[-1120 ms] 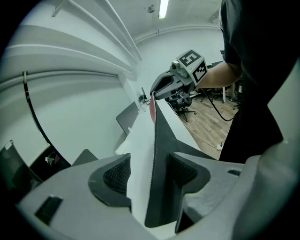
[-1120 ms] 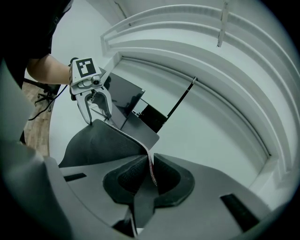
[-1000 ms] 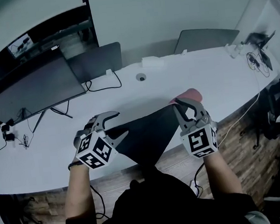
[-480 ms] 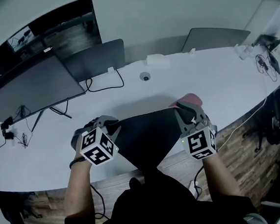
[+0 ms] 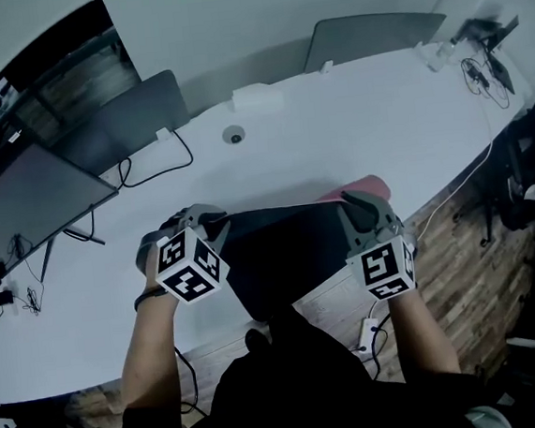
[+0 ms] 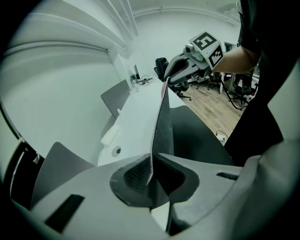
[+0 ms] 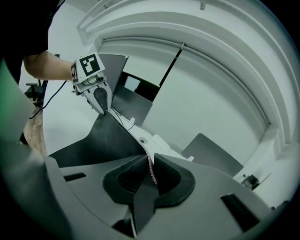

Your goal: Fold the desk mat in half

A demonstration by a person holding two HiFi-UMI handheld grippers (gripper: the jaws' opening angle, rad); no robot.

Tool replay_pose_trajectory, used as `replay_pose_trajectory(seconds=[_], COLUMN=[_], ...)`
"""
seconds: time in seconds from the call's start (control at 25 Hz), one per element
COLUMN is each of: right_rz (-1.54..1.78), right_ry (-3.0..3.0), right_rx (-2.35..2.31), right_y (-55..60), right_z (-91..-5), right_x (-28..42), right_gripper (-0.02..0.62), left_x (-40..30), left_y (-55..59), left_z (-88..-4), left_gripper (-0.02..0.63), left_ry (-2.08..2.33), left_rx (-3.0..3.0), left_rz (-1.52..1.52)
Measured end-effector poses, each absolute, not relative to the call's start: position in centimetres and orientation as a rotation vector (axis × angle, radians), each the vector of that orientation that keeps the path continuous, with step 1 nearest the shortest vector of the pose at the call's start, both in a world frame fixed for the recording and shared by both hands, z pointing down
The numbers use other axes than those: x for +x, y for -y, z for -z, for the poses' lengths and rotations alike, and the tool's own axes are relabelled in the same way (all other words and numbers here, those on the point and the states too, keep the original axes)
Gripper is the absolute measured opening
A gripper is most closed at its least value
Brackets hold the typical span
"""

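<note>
Left gripper [image 5: 209, 225] just snapped shut on the desk mat [image 5: 285, 254] at its 9 o'clock corner, right gripper [image 5: 355, 209] clenched on the 3 o'clock corner, mat taut between them at the near edge of the table [image 5: 353, 125], so the fold can start.

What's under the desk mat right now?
The desk mat is raised along its top edge, its pink underside showing at one corner. The white table shows beyond it; the table's near edge beneath is covered.
</note>
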State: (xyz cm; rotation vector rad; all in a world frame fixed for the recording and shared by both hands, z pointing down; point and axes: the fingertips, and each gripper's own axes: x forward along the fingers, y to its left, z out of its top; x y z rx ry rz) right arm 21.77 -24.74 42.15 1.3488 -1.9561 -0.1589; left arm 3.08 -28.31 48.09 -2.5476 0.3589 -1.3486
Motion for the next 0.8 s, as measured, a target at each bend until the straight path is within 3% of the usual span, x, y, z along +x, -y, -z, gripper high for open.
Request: replay_pose_trajectory(seconds=[0.36, 0.8], right_rz=[0.037, -0.015], right_ry=[1.972, 2.135], right_rx=[1.400, 1.085], right_y=[24.2, 29.2], right_z=[-44.9, -48.5], right_x=[24.1, 16.9], right_gripper=[0.044, 0.044], left_x=[5.4, -2.6], left_y=[29.2, 32.3], left_z=[-49.7, -50.5], left_gripper=[0.025, 0.025], left_ry=[-0.331, -0.512], left_rx=[-2.468, -2.460], left_rz=[1.414, 1.626])
